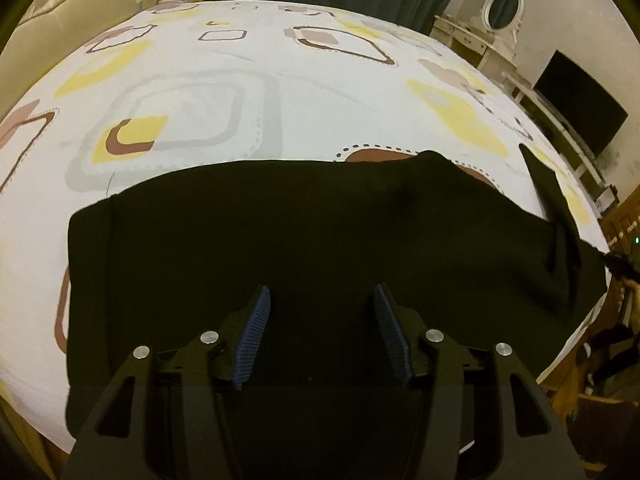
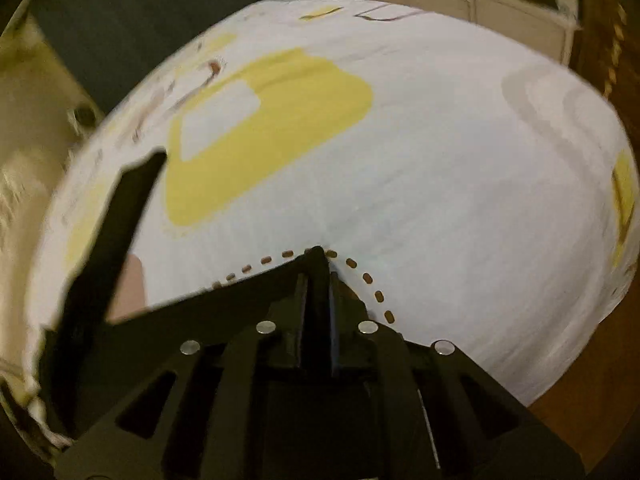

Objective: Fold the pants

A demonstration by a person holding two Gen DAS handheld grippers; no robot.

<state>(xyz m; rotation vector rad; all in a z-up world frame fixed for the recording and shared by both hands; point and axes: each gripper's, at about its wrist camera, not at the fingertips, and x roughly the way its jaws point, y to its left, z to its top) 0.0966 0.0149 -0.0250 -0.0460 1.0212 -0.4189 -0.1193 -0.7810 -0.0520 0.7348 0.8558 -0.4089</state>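
Over the bed, the left gripper hangs with its two blue ribbed pads spread wide, nothing between them, just black cloth below. One pair of black pants lies across the near part of the patterned bedsheet, reaching toward the right edge, where a dark strip of the fabric sticks up. Whether the pads actually touch the cloth can't be judged from this angle.

Now the right wrist view (badly smeared, mind you): the right gripper has its fingers pressed together, pinching a peak of the pants between the tips. From that pinch the black cloth fans out down and to the left, and one long strip stands up over the sheet, beside a big yellow printed shape.

Count so far: two grippers, one garment, one bed. Off past the bed's right side in the left view sit one dark monitor and one white dresser with an oval mirror. No readable writing or labels anywhere.
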